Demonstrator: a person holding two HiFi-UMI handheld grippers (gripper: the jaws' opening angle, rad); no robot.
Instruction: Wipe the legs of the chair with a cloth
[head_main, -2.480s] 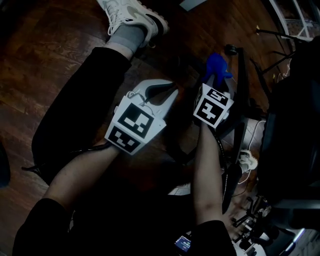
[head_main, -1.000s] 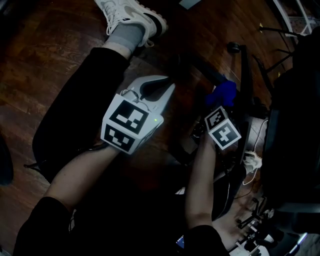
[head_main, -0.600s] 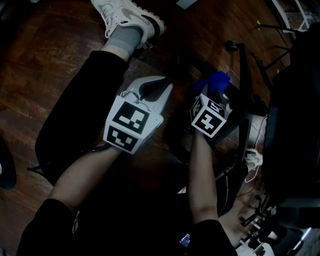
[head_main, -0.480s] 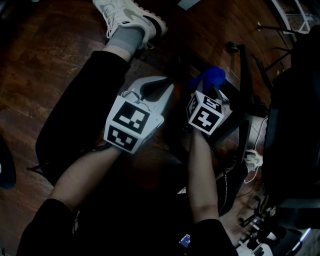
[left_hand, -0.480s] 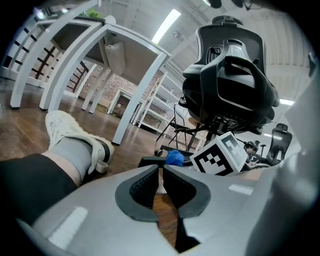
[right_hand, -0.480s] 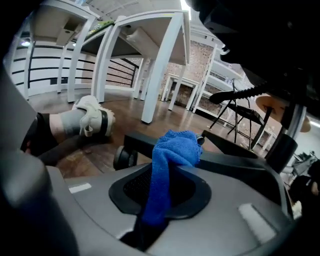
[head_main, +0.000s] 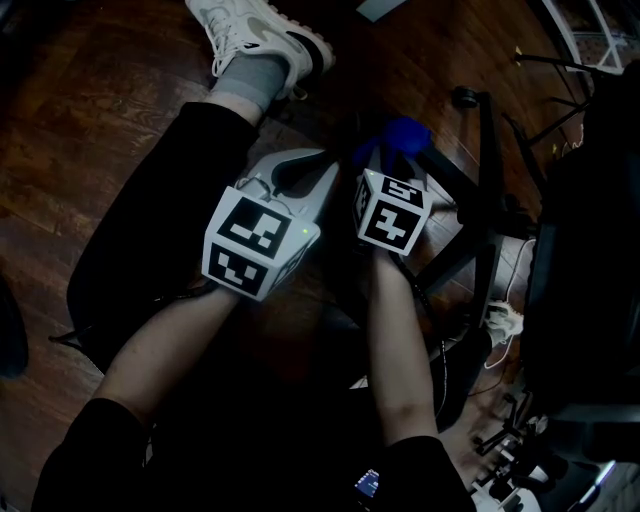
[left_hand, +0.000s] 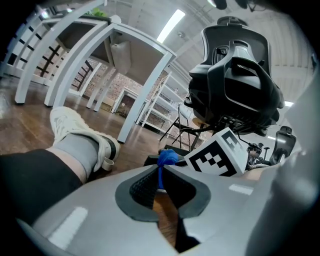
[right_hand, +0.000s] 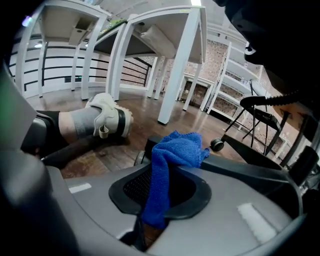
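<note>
Shifted left and slightly farther off since a second ago: my right gripper (head_main: 385, 165). Its jaws are clamped on the blue cloth (right_hand: 172, 150), whose bunched top lies over the black chair leg (right_hand: 250, 170) towards its far-left end. My left gripper (left_hand: 161, 181) has jaws together, empty, resting just left. I judge one wiping stroke along this leg is under way, with other legs probably outstanding.

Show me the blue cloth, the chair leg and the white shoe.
blue cloth (right_hand: 175, 152), right gripper view, bunched top.
chair leg (right_hand: 250, 171), right gripper view, black spoke's middle.
white shoe (head_main: 257, 26), head view, its upper.
</note>
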